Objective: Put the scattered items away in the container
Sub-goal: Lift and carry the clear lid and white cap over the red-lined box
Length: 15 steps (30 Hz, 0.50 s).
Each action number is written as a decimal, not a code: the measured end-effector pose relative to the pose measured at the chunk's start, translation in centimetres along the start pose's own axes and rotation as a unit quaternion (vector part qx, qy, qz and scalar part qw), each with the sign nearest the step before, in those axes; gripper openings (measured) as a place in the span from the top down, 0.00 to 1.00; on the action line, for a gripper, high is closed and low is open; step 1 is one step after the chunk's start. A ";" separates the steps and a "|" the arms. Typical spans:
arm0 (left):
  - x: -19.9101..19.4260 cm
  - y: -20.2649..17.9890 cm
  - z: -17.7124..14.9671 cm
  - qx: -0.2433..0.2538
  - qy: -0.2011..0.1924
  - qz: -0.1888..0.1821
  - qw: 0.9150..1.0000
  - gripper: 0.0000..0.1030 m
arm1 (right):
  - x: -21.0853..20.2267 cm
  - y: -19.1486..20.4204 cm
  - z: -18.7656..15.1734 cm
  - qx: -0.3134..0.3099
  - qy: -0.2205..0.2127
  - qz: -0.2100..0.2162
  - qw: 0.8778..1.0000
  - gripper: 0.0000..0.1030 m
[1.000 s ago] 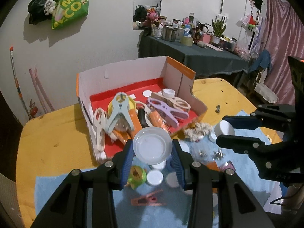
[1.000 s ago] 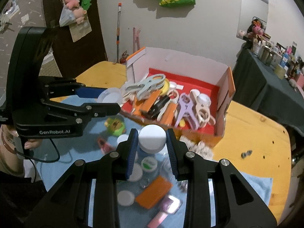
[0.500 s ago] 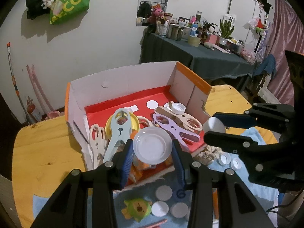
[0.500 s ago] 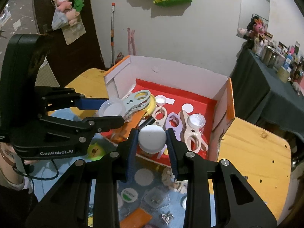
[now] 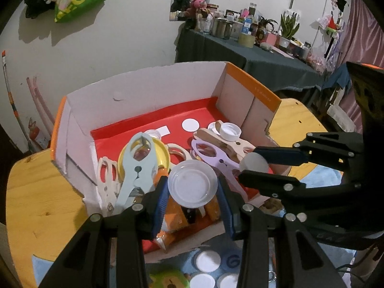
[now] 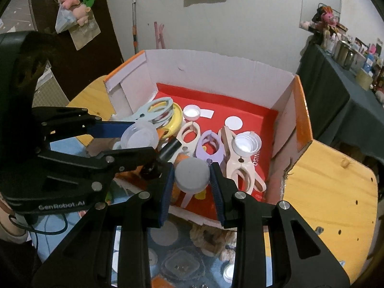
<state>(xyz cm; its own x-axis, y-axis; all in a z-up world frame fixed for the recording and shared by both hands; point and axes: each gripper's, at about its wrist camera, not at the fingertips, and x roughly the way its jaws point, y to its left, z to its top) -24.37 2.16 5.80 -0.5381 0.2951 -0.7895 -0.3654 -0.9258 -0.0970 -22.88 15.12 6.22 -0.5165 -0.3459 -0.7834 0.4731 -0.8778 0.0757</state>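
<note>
Left wrist view, left tool (image 5: 193, 189): its blue pads are pinching a clear round lid (image 5: 192, 183) by its rim, flat face toward the camera.
Left wrist view, where the lid is: it is hanging over the near half of the cardboard box (image 5: 148, 88), above the orange items and beside the pale blue clip (image 5: 136, 168).
Left wrist view, right tool (image 5: 249, 165): it is reaching in from the right, pressing a white round cap (image 5: 254, 163) between its fingers, just over the box's near-right corner.
Right wrist view, right tool (image 6: 192, 176): it is squeezing the white cap (image 6: 192, 174) edge to edge, over the near side of the red box floor (image 6: 249, 112).
Right wrist view, left tool (image 6: 134, 139): it is coming in from the left with the clear lid (image 6: 139, 135), just beside the yellow ring (image 6: 176, 120).
Deciding relation: both loads are already sitting inside the box walls, with the contents directly beneath; the bare red floor is lying farther toward the back wall.
Nearer hand: the two appear about level; I cannot tell which is lower.
Likely next need: parting the fingers should be enough to drop both pieces in.
</note>
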 end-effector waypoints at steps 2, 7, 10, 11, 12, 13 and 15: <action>0.3 0.0 0.1 0.002 0.002 0.005 1.000 0.59 | 0.5 -0.3 0.0 0.001 0.004 -0.002 1.000 0.72; 1.0 -0.1 0.4 0.006 0.007 0.010 1.000 0.59 | 1.3 -0.9 -0.1 0.003 0.010 -0.002 1.000 0.72; 1.5 -0.2 0.5 0.010 0.011 0.015 1.000 0.59 | 1.7 -1.1 -0.2 0.004 0.014 -0.002 1.000 0.72; 1.7 -0.2 0.5 0.010 0.013 0.016 1.000 0.59 | 1.8 -1.2 -0.2 0.004 0.016 -0.002 1.000 0.72; 1.9 -0.1 0.5 0.011 0.016 0.020 1.000 0.59 | 1.9 -1.2 -0.3 0.003 0.017 -0.004 1.000 0.72; 2.0 -0.1 0.5 0.011 0.017 0.023 1.000 0.59 | 2.0 -1.2 -0.3 0.002 0.018 -0.005 1.000 0.72; 2.1 -0.2 0.5 0.015 0.017 0.027 0.999 0.59 | 2.2 -1.3 -0.4 0.002 0.021 -0.005 1.000 0.72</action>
<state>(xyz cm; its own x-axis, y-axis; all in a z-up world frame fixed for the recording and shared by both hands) -25.80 3.07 4.42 -0.5320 0.2354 -0.8133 -0.3589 -0.9327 -0.0352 -24.38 15.61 4.17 -0.4903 -0.3234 -0.8094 0.4657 -0.8822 0.0704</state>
